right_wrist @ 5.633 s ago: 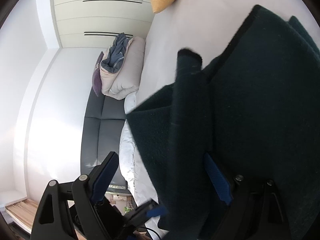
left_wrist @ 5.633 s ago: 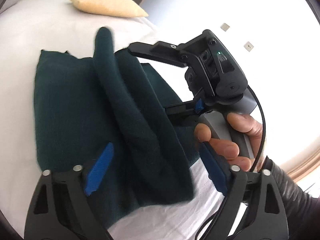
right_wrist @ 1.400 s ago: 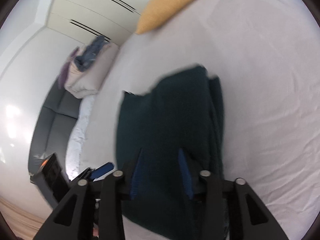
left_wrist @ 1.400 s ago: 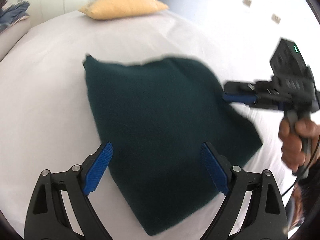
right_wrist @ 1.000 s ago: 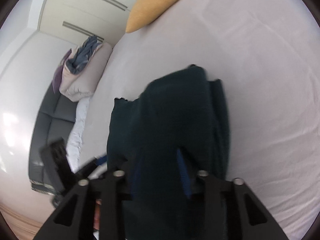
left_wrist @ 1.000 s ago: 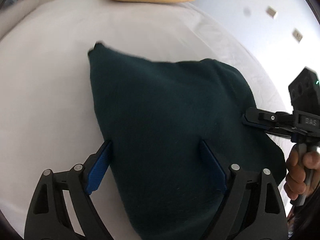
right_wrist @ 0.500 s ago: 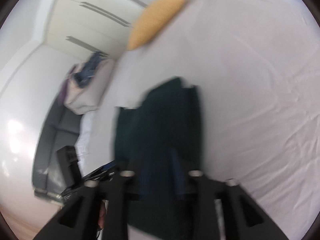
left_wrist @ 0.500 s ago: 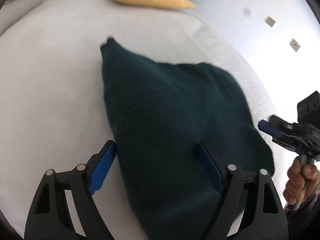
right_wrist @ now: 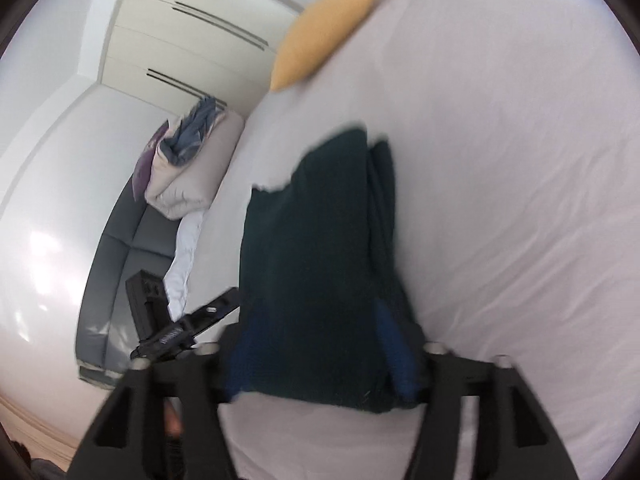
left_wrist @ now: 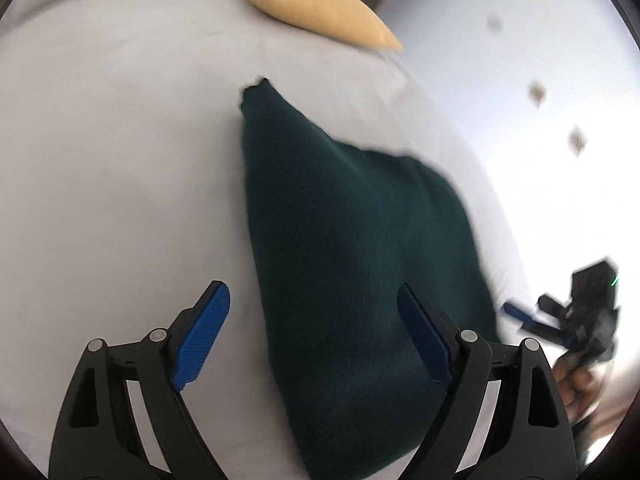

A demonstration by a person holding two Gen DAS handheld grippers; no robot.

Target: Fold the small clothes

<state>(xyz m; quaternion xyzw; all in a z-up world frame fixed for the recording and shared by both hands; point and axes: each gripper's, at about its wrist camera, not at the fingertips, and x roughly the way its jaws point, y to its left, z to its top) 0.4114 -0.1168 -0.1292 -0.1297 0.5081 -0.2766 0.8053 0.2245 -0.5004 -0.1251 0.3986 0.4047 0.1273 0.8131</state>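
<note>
A dark green knit garment [left_wrist: 352, 264] lies folded on the white bed sheet [left_wrist: 112, 168]; it also shows in the right wrist view [right_wrist: 320, 264]. My left gripper [left_wrist: 316, 336] is open and empty, its jaws wide, with the near end of the garment between them. My right gripper [right_wrist: 320, 356] is open, its blue pads on either side of the garment's near edge without pinching it. It shows blurred at the far right of the left wrist view [left_wrist: 560, 320], apart from the cloth.
A yellow pillow [left_wrist: 320, 12] lies at the far end of the bed, also in the right wrist view [right_wrist: 324, 36]. A grey sofa [right_wrist: 116, 280] with a bundle of bedding [right_wrist: 188, 164] stands beside the bed, before white wardrobe doors [right_wrist: 180, 40].
The right gripper has let go of the garment, opened and drawn back from it. The garment has settled flat in a folded shape. The left gripper stayed open and shifted a little.
</note>
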